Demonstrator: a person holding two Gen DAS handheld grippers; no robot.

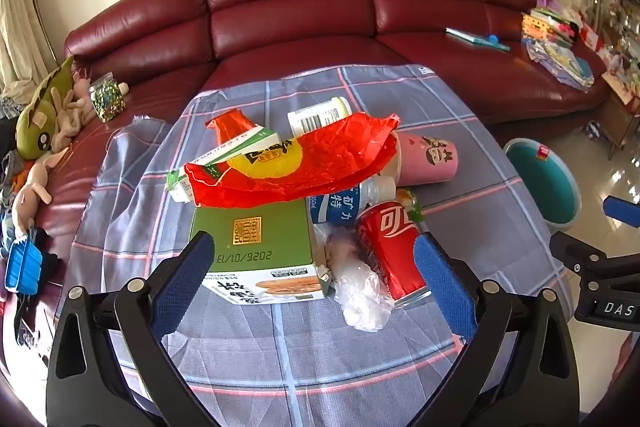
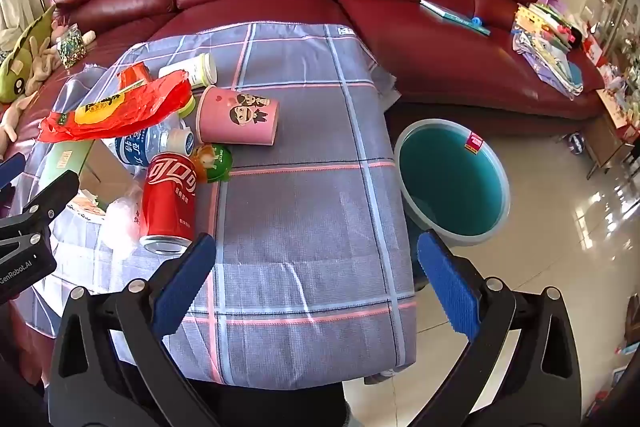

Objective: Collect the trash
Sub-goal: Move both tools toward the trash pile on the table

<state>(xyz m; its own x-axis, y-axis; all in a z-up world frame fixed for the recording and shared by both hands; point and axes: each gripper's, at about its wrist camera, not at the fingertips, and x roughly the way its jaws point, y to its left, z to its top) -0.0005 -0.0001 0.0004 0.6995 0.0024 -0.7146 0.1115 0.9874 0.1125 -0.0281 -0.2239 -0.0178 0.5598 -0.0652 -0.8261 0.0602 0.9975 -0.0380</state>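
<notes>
Trash lies piled on a checked cloth [image 1: 320, 355] over a table. A red snack wrapper [image 1: 304, 163] tops a green box [image 1: 256, 247], a red cola can [image 1: 390, 247], a water bottle [image 1: 348, 203], a pink paper cup [image 1: 426, 159], a white jar [image 1: 320, 115] and clear crumpled plastic [image 1: 360, 291]. My left gripper [image 1: 316, 267] stands open just in front of the box and can, touching nothing. My right gripper [image 2: 316, 267] is open over bare cloth [image 2: 312, 227], with the cola can [image 2: 170, 203] just left of its left finger. A teal bin [image 2: 454, 179] stands on the floor to the right.
A red leather sofa [image 1: 288, 3] runs behind the table. Soft toys [image 1: 44, 131] and a glitter jar [image 1: 107, 102] sit at its left end, books and papers [image 2: 548, 43] at its right. A small green toy [image 2: 214, 161] lies by the can. Shiny tiled floor [image 2: 560, 247] surrounds the bin.
</notes>
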